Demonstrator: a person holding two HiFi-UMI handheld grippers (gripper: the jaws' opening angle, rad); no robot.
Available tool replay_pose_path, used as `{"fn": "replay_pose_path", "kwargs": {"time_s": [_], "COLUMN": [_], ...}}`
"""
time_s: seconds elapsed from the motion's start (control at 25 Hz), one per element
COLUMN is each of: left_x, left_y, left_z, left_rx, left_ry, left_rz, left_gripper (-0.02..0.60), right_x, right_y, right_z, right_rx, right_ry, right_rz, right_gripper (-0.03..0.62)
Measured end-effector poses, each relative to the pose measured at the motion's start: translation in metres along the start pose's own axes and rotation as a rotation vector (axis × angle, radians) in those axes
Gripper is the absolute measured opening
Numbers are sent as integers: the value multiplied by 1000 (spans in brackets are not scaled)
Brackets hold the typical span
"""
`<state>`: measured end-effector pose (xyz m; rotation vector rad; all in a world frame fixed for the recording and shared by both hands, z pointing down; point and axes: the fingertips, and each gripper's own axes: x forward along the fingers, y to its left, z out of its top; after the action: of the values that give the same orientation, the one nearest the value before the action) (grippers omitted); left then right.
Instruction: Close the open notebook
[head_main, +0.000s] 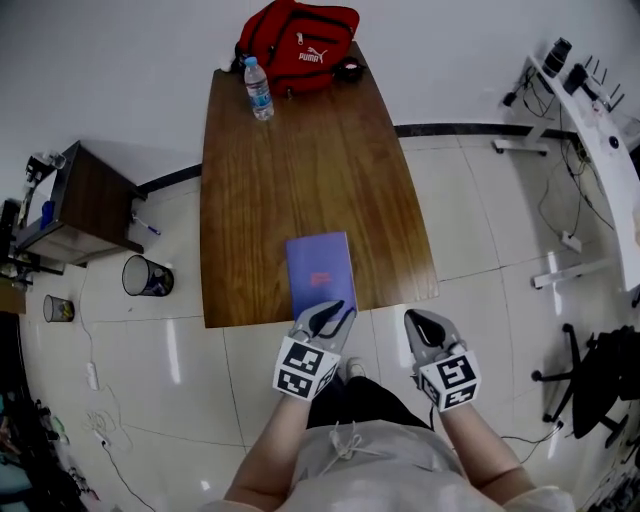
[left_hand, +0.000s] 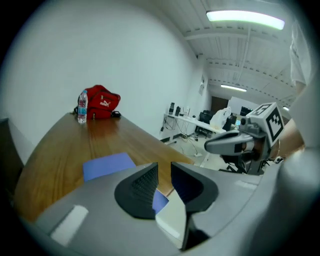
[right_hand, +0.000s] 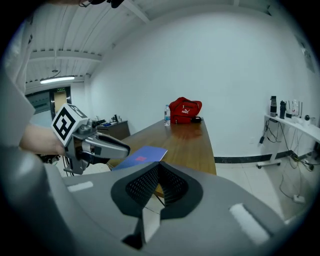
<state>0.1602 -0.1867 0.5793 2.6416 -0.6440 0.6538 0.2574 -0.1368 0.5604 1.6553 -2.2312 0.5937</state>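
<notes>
- Right gripper (head_main: 415, 318), lower centre-right of the head view, hangs off the table's near edge over the floor tiles. Jaws pressed together with nothing between them. Idle.
- Left gripper (head_main: 333, 312), lower centre. Jaws spread with a clear gap. Its own view shows only the notebook's near corner beyond that gap, and the pads are not on it. Holding nothing.
- Notebook (head_main: 320, 268), centre of frame, at the near edge of the table (head_main: 300, 170). It lies flat, blue cover up, with a small red label and no open pages visible. The left gripper's tips sit over its near edge; I cannot tell whether they touch it.
- Judgement: the closing looks done, and the step in hand is release and withdrawal. The next move calls for drawing the left gripper clear without catching the cover's edge. A snag could flip the cover open or drag the notebook off the table.
- Nothing stands close to the notebook, so the way out is free.
- Far end, upper centre: water bottle (head_main: 258, 88) upright, just beside a red bag (head_main: 298, 40). Both are well apart from the notebook.
- Left of the frame, on the floor: wire wastebasket (head_main: 145, 275) and side cabinet (head_main: 85, 200). Neither is in the way.
</notes>
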Motion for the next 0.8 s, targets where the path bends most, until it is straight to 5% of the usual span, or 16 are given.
{"fn": "replay_pose_path", "kwargs": {"time_s": [0.2, 0.36, 0.8], "left_x": [-57, -99, -171], "left_y": [14, 15, 0], "left_z": [60, 95, 96], "left_rx": [32, 43, 53], "left_ry": [-211, -314, -384], "left_rz": [142, 209, 249], "left_gripper": [6, 6, 6], "right_x": [0, -8, -33], "right_y": [10, 21, 50], "right_z": [33, 67, 75], "right_rx": [-41, -68, -79], "right_ry": [-67, -136, -169], "right_rz": [37, 46, 42], "right_gripper": [6, 6, 6]}}
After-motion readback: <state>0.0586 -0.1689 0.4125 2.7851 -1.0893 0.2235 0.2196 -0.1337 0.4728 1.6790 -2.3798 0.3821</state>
